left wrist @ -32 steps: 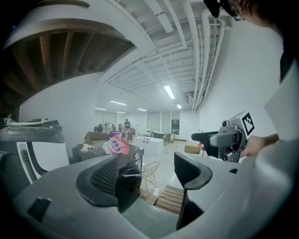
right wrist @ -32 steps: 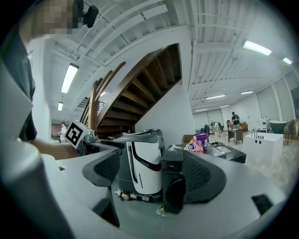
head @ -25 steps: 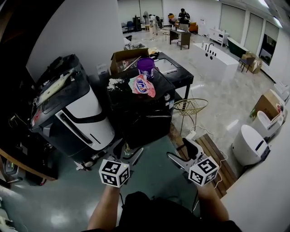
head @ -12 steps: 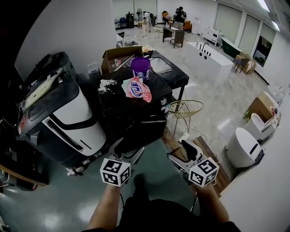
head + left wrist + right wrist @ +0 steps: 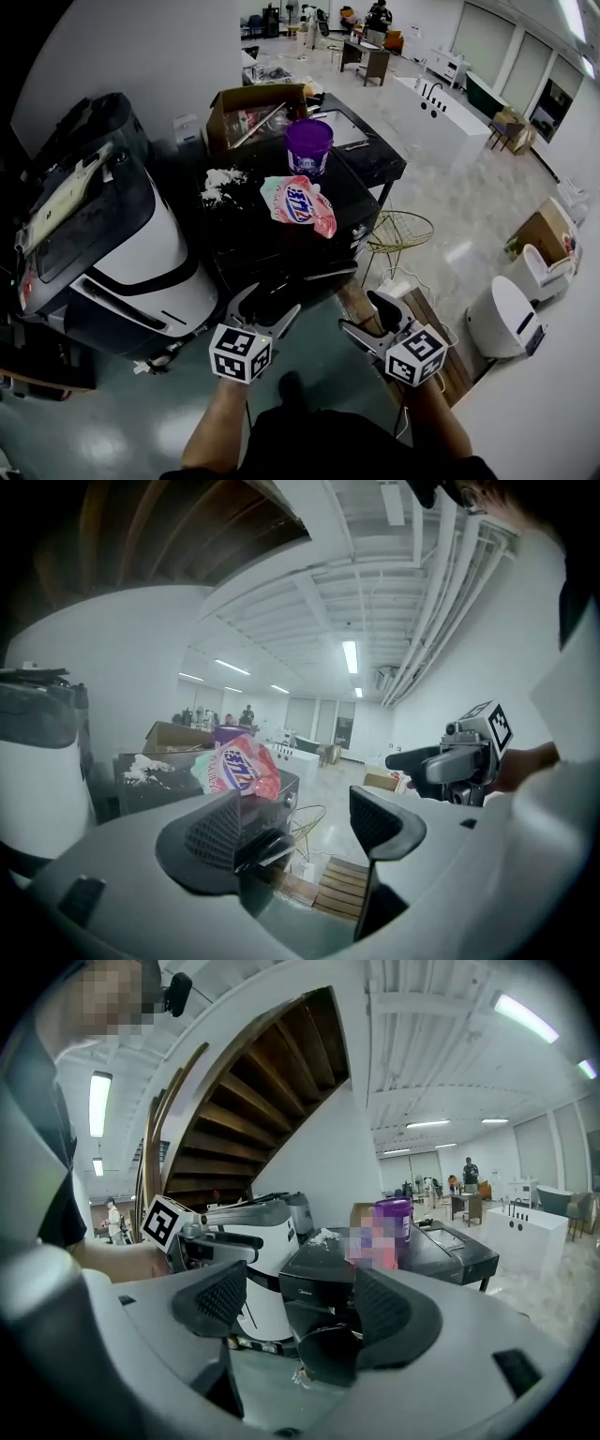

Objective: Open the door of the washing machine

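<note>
light: bright ceiling strips | edges: fisheye-warped, dark vignette

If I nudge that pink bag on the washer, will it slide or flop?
The bag looks soft and crumpled, so it would probably flop. Lying flat on the washer, it seems unlikely to roll or tip.

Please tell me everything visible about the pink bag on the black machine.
The pink bag looks like soft, crumpled plastic, pink and white with blue lettering too small to read. It lies flat on top of the black washing machine, on the near side of the purple tub.
</note>
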Action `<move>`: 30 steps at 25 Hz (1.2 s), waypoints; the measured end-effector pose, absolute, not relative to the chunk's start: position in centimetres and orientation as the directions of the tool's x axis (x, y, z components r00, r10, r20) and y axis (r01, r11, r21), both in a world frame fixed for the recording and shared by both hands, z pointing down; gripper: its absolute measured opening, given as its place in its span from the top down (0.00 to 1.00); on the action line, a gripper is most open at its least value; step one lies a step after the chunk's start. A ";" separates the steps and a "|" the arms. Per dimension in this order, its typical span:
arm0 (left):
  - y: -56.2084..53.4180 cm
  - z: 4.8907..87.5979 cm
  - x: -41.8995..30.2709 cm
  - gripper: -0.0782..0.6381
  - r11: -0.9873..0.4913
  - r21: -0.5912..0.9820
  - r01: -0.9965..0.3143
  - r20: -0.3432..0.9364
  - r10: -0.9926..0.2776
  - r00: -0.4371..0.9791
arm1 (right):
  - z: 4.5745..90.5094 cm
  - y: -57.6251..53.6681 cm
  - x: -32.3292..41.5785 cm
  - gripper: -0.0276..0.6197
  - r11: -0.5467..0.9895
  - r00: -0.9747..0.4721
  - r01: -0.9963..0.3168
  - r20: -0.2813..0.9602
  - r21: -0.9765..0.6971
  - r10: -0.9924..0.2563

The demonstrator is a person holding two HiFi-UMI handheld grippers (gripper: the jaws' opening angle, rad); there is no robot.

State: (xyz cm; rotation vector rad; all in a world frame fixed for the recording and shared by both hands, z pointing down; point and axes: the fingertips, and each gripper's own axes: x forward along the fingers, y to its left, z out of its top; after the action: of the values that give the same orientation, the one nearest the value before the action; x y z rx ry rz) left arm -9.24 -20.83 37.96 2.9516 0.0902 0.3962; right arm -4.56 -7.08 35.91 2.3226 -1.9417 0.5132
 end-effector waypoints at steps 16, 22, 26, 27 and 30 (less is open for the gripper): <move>-25.4 40.8 -0.3 0.37 -0.974 0.208 0.085 0.336 0.153 0.929 | 39.1 -14.9 3.8 0.40 -0.168 0.072 -0.954 0.353 -0.250 -0.933; -25.3 40.4 5.5 0.37 -0.984 0.177 -0.016 0.356 0.049 0.933 | 40.6 -15.1 11.1 0.41 -0.047 -0.051 -0.958 0.329 -0.282 -0.943; -24.0 39.7 9.4 0.37 -0.966 0.210 -0.151 0.353 -0.069 0.933 | 40.0 -14.6 16.2 0.41 0.090 -0.178 -0.958 0.315 -0.273 -0.932; -23.5 39.8 10.3 0.37 -0.963 0.208 -0.173 0.359 -0.089 0.929 | 39.9 -14.4 17.3 0.41 0.123 -0.209 -0.955 0.316 -0.271 -0.925; -22.5 40.0 12.3 0.37 -0.949 0.205 -0.240 0.372 -0.152 0.916 | 40.3 -13.5 20.0 0.41 0.181 -0.271 -0.942 0.324 -0.282 -0.907</move>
State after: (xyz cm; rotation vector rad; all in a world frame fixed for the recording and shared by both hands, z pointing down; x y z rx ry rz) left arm 12.31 -22.45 39.95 2.8303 -0.2942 0.5214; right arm 20.02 -13.49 40.34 1.8444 -2.3492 0.6614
